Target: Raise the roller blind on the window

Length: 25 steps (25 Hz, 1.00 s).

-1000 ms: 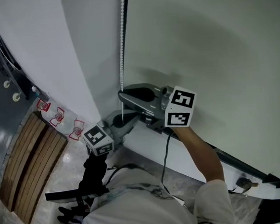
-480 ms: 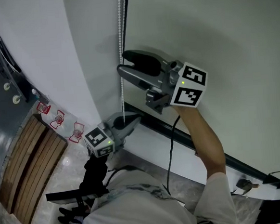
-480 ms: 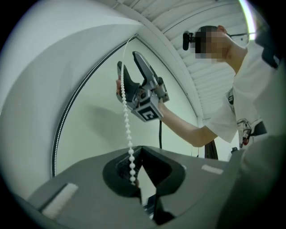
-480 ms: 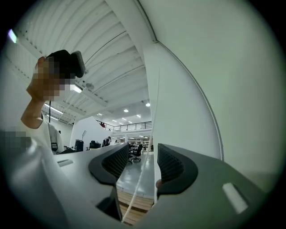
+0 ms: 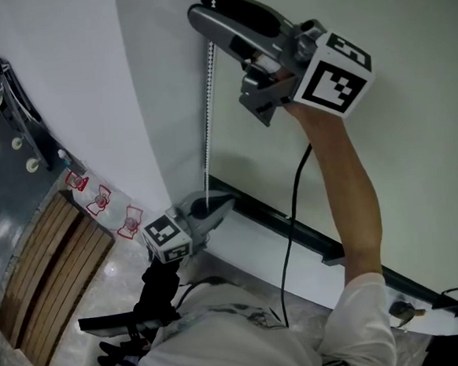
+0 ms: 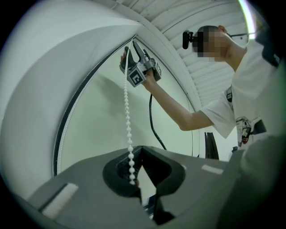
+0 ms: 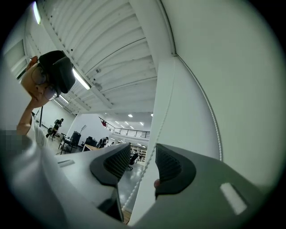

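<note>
The pale roller blind fills the right of the head view, with a dark bar along its lower edge. Its white bead chain hangs down the blind's left side. My left gripper sits low and is shut on the chain's lower end. My right gripper is raised high at the chain. Its jaws opened off the chain and have just been closing a little. The chain runs between them, untouched by the black pads.
A white wall borders the blind on the left. Wooden slats and small red-and-white pieces lie on the floor at lower left. A black cable hangs from the right gripper along the raised arm.
My right gripper let go of the chain beside the left gripper and rose far up along it, jaws now apart. The left gripper stayed in place on the chain.
</note>
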### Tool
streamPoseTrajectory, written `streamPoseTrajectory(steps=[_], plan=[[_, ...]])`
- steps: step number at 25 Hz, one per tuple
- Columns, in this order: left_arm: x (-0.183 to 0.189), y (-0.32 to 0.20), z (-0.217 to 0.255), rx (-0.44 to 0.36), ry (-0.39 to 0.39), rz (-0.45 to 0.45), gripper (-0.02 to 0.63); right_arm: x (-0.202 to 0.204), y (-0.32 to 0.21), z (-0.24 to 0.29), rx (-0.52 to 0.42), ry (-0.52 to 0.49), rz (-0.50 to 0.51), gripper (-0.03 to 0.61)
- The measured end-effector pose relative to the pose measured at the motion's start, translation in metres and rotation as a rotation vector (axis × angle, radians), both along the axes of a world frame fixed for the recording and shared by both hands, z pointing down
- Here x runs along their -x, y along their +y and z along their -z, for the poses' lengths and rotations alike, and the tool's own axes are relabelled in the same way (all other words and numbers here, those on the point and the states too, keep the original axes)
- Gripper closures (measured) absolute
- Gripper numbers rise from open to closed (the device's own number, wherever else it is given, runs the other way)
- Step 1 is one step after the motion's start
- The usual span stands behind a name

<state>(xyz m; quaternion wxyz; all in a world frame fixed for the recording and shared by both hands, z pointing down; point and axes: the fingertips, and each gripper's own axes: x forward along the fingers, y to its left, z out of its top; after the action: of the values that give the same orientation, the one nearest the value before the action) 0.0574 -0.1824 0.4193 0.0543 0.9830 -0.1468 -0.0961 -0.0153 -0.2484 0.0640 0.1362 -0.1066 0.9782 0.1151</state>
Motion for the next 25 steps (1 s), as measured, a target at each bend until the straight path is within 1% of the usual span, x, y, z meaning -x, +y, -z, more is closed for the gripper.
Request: streamPoseTrajectory(steps=[2,4,5,6,11,17,21,25], plan=[[0.0,0.001,-0.004,0.003,-0.002,-0.001,0.615,-0.002,-0.001,0.011,-0.011,-0.014,-0.001,0.432],[0.0,0.001,-0.004,-0.001,-0.007,0.001,0.615,-0.003,-0.004,0.017,-0.012,-0.024,-0.011,0.488],[0.0,0.0,-0.004,-0.001,-0.009,0.001,0.615,-0.004,-0.005,0.02,-0.01,-0.028,-0.012,0.55],[-0.001,0.0,-0.003,0.0,-0.01,0.002,0.615,-0.004,-0.004,0.021,-0.004,-0.029,-0.008,0.557],[-0.001,-0.001,0.0,0.005,-0.008,0.003,0.615,-0.002,0.0,0.021,0.068,-0.044,0.057,0.565],[0.001,-0.001,0.001,0.011,-0.004,-0.003,0.615,-0.003,0.01,0.019,0.045,-0.038,0.064,0.569],[0.0,0.002,-0.005,0.013,-0.001,-0.007,0.615,-0.009,0.013,0.005,0.067,-0.051,0.066,0.571],[0.001,0.0,-0.003,0.014,0.003,-0.007,0.615,-0.011,0.015,-0.007,0.078,-0.043,0.064,0.571]])
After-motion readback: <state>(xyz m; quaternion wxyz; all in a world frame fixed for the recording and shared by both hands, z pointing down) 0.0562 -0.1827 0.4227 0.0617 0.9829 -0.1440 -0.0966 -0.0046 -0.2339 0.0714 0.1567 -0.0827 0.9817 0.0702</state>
